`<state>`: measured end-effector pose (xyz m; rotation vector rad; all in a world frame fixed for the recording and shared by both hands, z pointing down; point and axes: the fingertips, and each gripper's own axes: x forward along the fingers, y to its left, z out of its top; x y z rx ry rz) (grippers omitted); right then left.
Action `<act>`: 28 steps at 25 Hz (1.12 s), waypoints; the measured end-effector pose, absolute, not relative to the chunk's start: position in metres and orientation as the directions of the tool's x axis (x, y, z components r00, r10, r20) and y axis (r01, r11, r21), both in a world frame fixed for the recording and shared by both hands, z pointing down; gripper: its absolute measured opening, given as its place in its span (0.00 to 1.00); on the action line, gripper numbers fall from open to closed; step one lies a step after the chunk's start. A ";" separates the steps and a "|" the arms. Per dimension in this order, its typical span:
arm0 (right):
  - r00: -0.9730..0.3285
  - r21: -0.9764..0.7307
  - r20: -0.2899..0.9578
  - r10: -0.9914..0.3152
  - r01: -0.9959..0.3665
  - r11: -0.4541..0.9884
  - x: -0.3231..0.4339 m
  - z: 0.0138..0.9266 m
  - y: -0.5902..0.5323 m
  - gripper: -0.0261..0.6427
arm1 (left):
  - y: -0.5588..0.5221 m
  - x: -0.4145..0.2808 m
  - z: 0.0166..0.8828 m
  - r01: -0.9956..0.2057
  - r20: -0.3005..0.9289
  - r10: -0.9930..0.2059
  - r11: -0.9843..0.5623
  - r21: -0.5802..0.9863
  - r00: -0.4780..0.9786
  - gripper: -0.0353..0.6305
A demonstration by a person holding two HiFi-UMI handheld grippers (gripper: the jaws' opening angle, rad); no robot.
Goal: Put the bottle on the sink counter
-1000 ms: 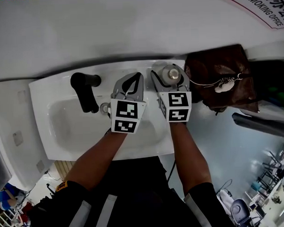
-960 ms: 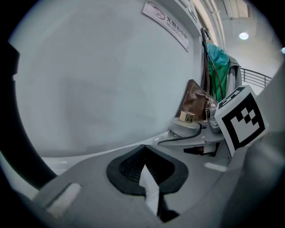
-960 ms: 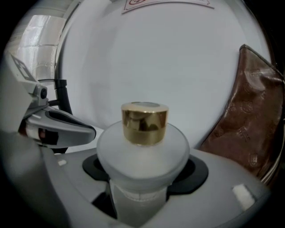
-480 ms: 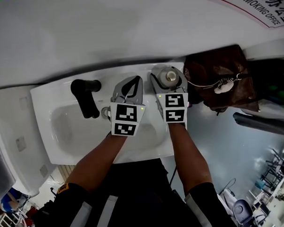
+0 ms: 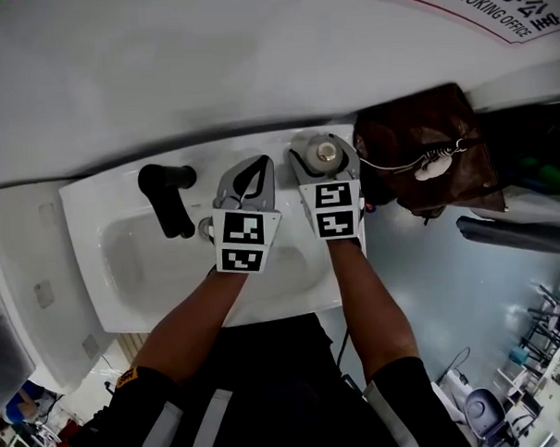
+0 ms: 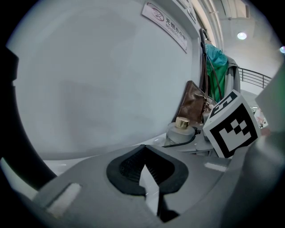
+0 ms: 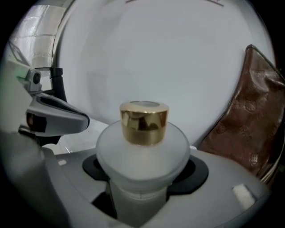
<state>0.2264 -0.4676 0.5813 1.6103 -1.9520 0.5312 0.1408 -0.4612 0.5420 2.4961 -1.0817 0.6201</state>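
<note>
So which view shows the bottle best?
The right gripper view: the bottle fills the centre, gold cap and frosted body close and clear. The head view shows only the bottle's top from above; the left gripper view shows the bottle small and far off.

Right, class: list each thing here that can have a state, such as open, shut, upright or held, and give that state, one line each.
Bottle, upright, gold cap on, held between the jaws.
Right hand-held gripper, shut on the bottle.
Left hand-held gripper, shut, nothing between its jaws.
Black tap, no running water visible.
Brown bag, standing upright right of the bottle; open or closed cannot be told.
</note>
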 end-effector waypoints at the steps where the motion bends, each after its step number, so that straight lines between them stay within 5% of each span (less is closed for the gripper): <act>1: -0.130 0.044 0.638 -0.759 -0.978 0.205 0.227 0.582 -0.467 0.55 | -0.461 0.141 0.542 -0.750 0.519 -0.597 -0.646 0.143 0.613 0.05; 17: -0.134 0.014 0.660 -0.740 -0.982 0.190 0.231 0.575 -0.452 0.63 | -0.447 0.137 0.524 -0.739 0.495 -0.599 -0.659 0.143 0.630 0.05; 28: -0.092 0.030 0.605 -0.791 -0.990 0.137 0.225 0.529 -0.394 0.58 | -0.400 0.128 0.492 -0.692 0.452 -0.574 -0.706 0.150 0.683 0.05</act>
